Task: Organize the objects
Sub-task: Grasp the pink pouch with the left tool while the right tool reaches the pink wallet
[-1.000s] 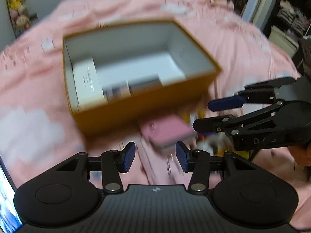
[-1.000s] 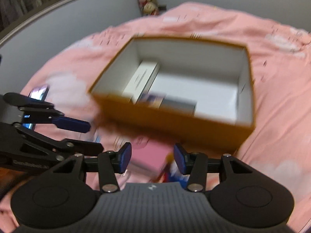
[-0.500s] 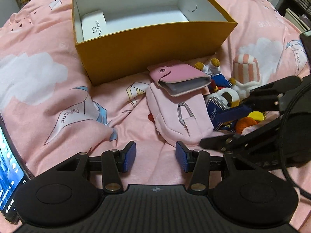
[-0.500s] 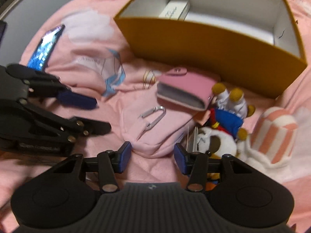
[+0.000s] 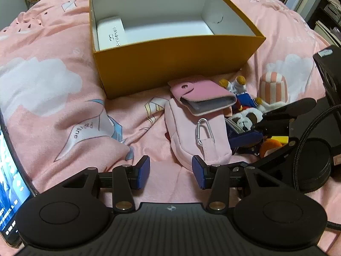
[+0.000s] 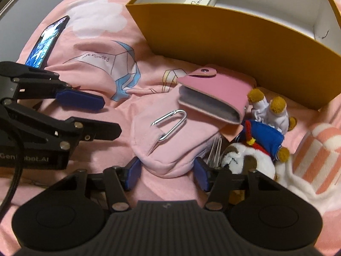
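Pink pouch (image 6: 170, 140) lies before the orange box (image 6: 245, 49); right gripper (image 6: 166, 176) closing astride its end, left gripper (image 5: 170, 171) half-open beside it.

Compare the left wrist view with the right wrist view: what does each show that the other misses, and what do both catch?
Left wrist only: the full inside floor of the yellow box and shelves at the room's edge.

Right wrist only: the pink pouch sitting between the closing right gripper pads, not yet pressed, and the whole phone.

Both: the pink card holder lying on the pouch, the carabiner, the plush toys, the striped plush, the white carton in the box, and the open left gripper.
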{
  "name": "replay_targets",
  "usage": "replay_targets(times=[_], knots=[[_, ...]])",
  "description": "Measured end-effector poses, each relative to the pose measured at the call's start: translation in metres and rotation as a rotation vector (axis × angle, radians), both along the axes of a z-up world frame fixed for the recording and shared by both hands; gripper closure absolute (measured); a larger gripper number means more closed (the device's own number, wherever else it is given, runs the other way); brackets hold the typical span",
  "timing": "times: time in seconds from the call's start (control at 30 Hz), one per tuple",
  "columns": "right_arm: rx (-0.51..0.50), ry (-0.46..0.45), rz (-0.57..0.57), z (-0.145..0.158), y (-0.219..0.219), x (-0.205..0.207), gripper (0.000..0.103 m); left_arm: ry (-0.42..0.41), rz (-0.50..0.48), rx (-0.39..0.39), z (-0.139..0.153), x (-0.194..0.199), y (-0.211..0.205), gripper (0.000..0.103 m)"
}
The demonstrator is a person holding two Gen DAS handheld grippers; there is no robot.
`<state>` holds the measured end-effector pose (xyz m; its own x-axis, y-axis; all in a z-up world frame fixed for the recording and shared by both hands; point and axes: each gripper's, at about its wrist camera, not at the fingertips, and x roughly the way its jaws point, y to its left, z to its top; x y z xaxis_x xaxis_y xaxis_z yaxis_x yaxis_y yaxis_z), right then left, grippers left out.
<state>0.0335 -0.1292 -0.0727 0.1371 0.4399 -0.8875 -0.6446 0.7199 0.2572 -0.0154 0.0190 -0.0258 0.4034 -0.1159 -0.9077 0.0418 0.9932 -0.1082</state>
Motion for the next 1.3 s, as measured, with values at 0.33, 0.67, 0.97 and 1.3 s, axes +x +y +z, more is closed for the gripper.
replay_targets(times=[0.33,0.67,0.97,1.3], knots=[[0.062,-0.139,-0.034,0.035,-0.007,-0.006,0.066,-0.079,0.009,-0.012,0.017,-0.005,0.005,0.05],[0.057,-0.311,-0.084,0.055,0.004,0.007,0.074,-0.138,-0.044,-0.007,0.015,0.002,0.0,0.047],[0.024,-0.359,-0.128,0.055,-0.004,0.017,0.087,-0.17,-0.087,0.002,-0.002,0.028,-0.007,0.042],[-0.015,-0.336,-0.187,0.051,-0.018,0.026,0.077,-0.224,-0.127,-0.017,-0.011,0.048,-0.017,0.04]])
